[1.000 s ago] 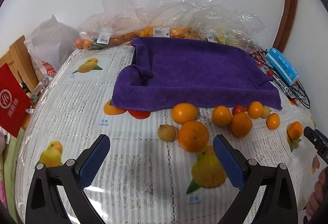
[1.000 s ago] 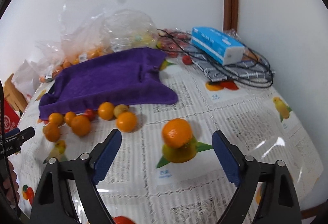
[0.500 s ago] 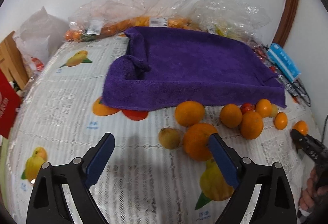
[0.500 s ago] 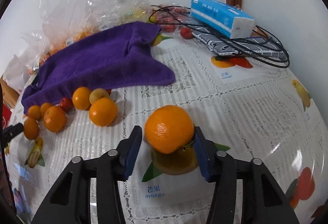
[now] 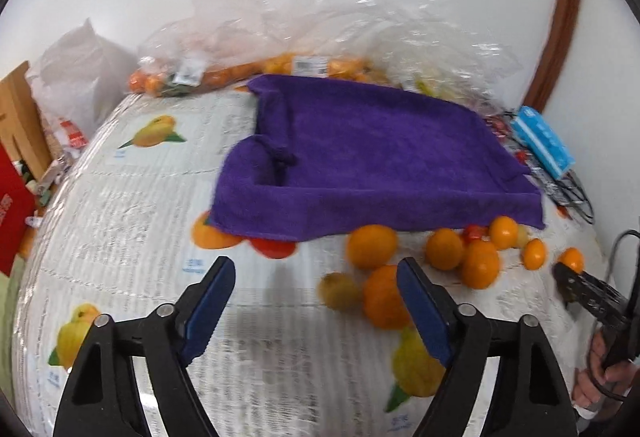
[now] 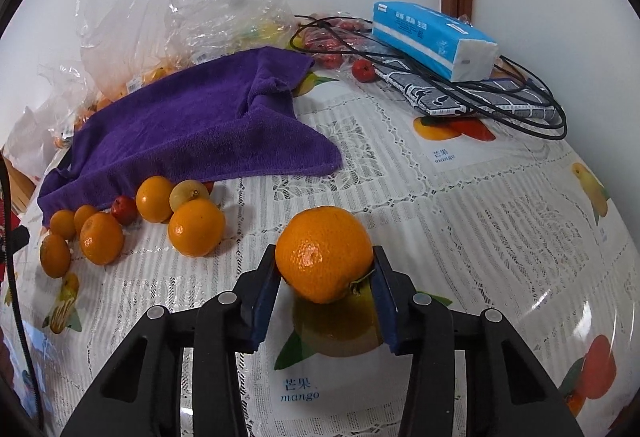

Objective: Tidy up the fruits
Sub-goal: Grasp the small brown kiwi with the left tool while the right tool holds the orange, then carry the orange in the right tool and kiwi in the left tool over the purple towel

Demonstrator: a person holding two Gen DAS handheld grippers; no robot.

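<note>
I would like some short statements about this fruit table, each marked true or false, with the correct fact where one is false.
1. The right gripper has its jaws closed on an orange. True.
2. The left gripper also holds a fruit. False: its jaws are wide open with nothing between them.
3. A purple towel is spread on the table, with loose oranges near its front edge. True.
4. The blue tissue pack lies on the purple towel. False: it rests apart from the towel, on a patterned flat item with black cables.
5. A small red fruit sits among the loose oranges. True.
</note>
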